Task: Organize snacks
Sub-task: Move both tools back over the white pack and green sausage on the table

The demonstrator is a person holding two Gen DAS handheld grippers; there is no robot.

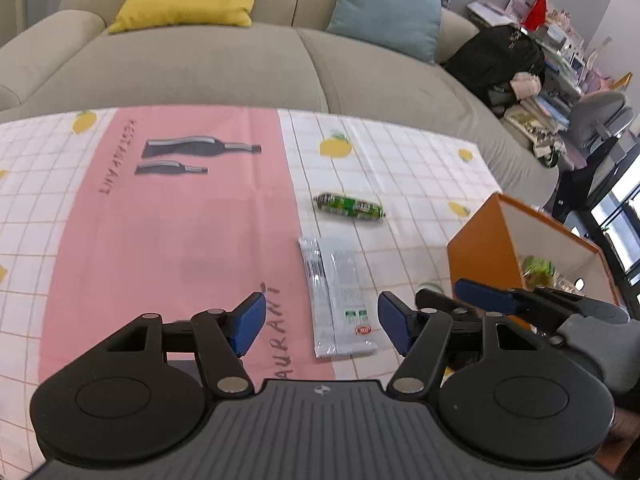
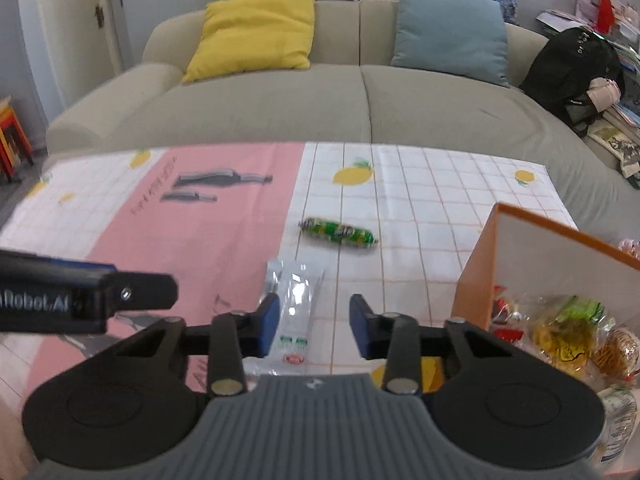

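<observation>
A silver-white snack packet (image 1: 338, 298) lies flat on the tablecloth; it also shows in the right wrist view (image 2: 294, 316). Beyond it lies a green wrapped sausage-shaped snack (image 1: 349, 208), also in the right wrist view (image 2: 339, 233). An orange box (image 1: 480, 256) with white inner walls stands at the right and holds several snacks (image 2: 568, 332). My left gripper (image 1: 320, 322) is open and empty, hovering over the packet's near end. My right gripper (image 2: 314, 330) is open and empty, just above the packet, left of the box (image 2: 476, 280).
The pink and white lemon-print tablecloth (image 1: 160, 220) covers the table. A beige sofa (image 2: 320, 96) with a yellow cushion (image 2: 256, 32) and a blue cushion (image 2: 450, 28) stands behind it. A black backpack (image 2: 572, 68) lies at the sofa's right end.
</observation>
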